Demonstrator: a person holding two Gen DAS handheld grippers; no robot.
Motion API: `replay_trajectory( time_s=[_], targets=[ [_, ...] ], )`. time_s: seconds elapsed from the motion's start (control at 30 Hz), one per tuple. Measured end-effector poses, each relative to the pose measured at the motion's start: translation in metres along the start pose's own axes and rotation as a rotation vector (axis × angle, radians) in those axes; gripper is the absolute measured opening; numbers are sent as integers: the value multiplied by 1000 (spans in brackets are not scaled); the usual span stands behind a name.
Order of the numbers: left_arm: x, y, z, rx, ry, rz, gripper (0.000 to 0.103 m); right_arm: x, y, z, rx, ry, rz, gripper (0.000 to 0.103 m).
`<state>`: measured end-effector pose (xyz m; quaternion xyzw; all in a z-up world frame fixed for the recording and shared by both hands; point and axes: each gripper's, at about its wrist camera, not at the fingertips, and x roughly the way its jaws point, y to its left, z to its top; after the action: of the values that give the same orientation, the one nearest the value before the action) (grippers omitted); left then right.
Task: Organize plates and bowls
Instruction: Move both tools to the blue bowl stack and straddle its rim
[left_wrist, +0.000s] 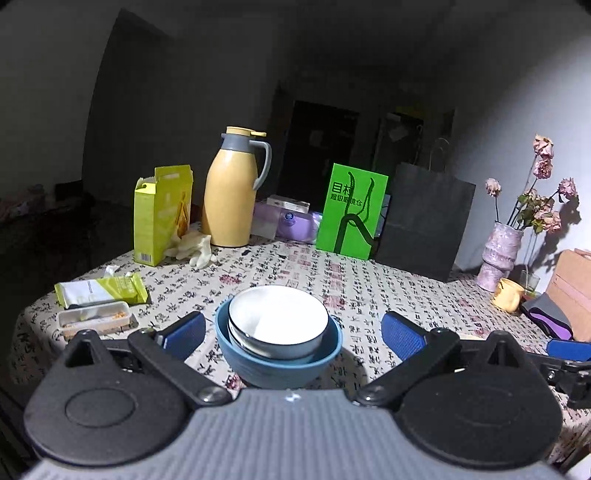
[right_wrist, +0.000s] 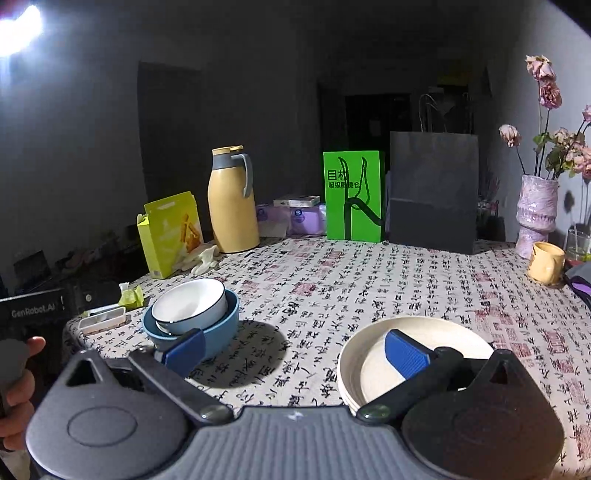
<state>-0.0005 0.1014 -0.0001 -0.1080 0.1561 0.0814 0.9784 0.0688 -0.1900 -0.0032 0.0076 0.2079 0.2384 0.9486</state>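
Jaws wide apart on both: left gripper (left_wrist: 293, 334) released, w/ stacked bowls just ahead between its fingers, no pad touching; right gripper (right_wrist: 293, 349) released too, one finger over the plates (right_wrist: 354, 354), not gripping. White bowl (left_wrist: 277, 320) sits tilted inside blue bowl (left_wrist: 279, 360) on the worktop (left_wrist: 369, 280). Plates lie stacked to the bowls' right, well apart. Farther back: yellow box (left_wrist: 162, 214), thermos (left_wrist: 231, 192), green box (left_wrist: 352, 212), black bag (left_wrist: 424, 221), vase w/ dried flowers (left_wrist: 498, 251), yellow mug (right_wrist: 546, 262).
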Motion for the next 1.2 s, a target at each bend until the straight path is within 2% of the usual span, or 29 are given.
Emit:
replay_trajectory(
  time_s=[0.4, 0.6, 0.7, 1.03, 1.2],
  targets=[
    [8, 27, -10, -49, 48, 43, 103, 34, 11, -8, 9, 53, 70, 103],
    [20, 47, -6, -90, 65, 43, 103, 62, 20, 2, 22, 73, 127, 103],
    [33, 58, 0, -117, 90, 37, 103, 78, 27, 11, 24, 84, 162, 103],
    [87, 83, 15, -172, 165, -12, 103, 153, 48, 37, 12, 204, 183, 103],
    [118, 94, 19, -198, 216, 4, 103, 192, 51, 45, 41, 271, 198, 103]
  ],
)
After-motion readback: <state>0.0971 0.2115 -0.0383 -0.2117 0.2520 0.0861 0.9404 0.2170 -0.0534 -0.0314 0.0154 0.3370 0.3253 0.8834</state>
